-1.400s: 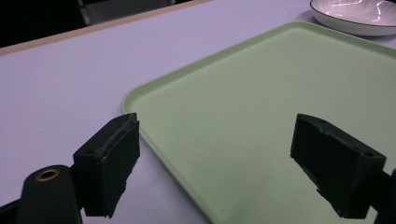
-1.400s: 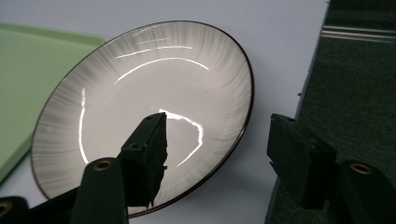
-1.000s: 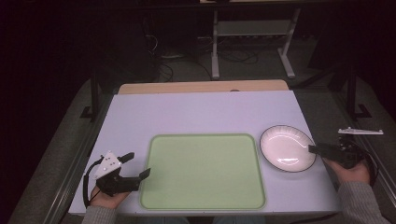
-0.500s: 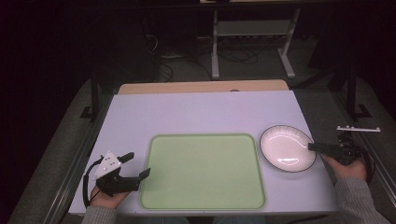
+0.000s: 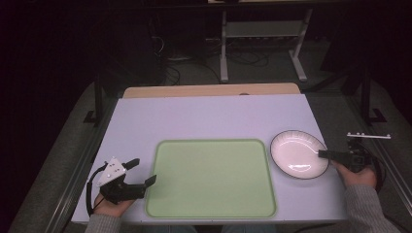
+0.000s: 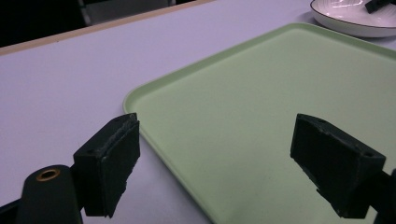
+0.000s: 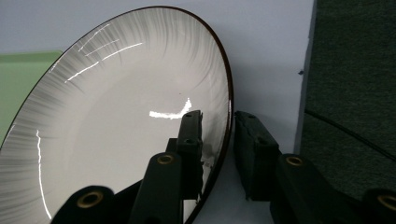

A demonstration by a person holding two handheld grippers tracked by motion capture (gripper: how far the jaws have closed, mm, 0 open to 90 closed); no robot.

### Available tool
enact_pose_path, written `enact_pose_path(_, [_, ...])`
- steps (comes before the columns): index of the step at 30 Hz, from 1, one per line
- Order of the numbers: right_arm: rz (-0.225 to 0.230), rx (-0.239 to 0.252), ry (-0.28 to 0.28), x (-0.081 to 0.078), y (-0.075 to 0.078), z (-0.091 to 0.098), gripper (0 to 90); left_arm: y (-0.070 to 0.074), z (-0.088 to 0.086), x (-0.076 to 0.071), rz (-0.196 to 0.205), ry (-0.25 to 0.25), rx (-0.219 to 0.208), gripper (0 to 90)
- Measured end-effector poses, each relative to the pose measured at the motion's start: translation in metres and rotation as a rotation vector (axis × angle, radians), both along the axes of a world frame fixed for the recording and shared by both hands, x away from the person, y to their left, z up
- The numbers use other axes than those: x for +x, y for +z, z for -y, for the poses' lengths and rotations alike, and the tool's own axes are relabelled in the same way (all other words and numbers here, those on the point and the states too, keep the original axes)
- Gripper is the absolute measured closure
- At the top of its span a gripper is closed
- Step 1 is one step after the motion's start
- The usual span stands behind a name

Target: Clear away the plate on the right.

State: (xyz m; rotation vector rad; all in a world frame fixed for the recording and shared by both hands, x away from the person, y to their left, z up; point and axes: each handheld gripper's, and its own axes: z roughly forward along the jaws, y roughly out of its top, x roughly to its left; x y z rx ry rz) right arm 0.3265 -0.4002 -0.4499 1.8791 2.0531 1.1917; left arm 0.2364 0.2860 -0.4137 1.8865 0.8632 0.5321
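**Right gripper closing on plate rim**

I see the right gripper (image 5: pixel 324 154) at the near right edge of the plate (image 5: pixel 297 153). In the right gripper view its jaws straddle the rim: one finger (image 7: pixel 190 140) sits inside the dish, the other outside and under the edge. The jaws have just been closing, rim between them. A narrow gap still shows on the outer side, so I cannot tell whether the pads press yet.

The plate sits on the table (image 5: pixel 209 116), just beside the right edge of the green tray (image 5: pixel 211 177).

The left gripper (image 5: pixel 141 172) rests at the tray's left edge, fingers wide apart, nothing between them; one hangs over the tray, the other over the table.
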Motion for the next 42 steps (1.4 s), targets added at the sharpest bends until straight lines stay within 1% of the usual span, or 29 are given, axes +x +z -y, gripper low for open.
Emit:
enact_pose_path(5, [-0.007, 0.033, -0.009, 0.001, -0.003, -0.002, 73.4, 0.000, 0.000, 0.000, 0.000, -0.001, 0.000, 15.5])
enact_pose_path(8, [-0.022, 0.070, -0.028, 0.001, -0.005, -0.001, 75.1, 0.000, 0.000, 0.000, 0.000, -0.001, -0.001, 15.5])
enact_pose_path(14, [-0.027, 0.151, -0.065, -0.001, -0.009, 0.005, 79.4, 0.000, 0.000, 0.000, 0.001, -0.001, 0.001, 15.5])
enact_pose_path(18, [-0.039, 0.176, -0.090, -0.001, -0.010, 0.005, 80.6, 0.000, 0.000, 0.000, 0.001, -0.002, 0.002, 15.5])
enact_pose_path(22, [-0.044, 0.187, -0.113, -0.001, -0.010, 0.005, 81.6, 0.000, 0.000, 0.000, 0.000, -0.001, 0.000, 15.5])
enact_pose_path(32, [-0.066, 0.268, -0.196, -0.002, -0.013, 0.003, 83.9, 0.001, -0.001, 0.000, 0.003, 0.003, -0.009, 15.5])
enact_pose_path(35, [-0.073, 0.291, -0.211, -0.002, -0.013, 0.004, 83.9, 0.001, -0.002, 0.000, 0.004, 0.003, -0.009, 15.5])
enact_pose_path(38, [-0.079, 0.325, -0.227, -0.003, -0.015, 0.005, 83.8, 0.001, -0.002, 0.000, 0.003, 0.003, -0.009, 15.5])
enact_pose_path(42, [-0.082, 0.352, -0.242, -0.004, -0.016, 0.006, 83.6, 0.001, -0.002, 0.000, 0.004, 0.004, -0.010, 15.5])
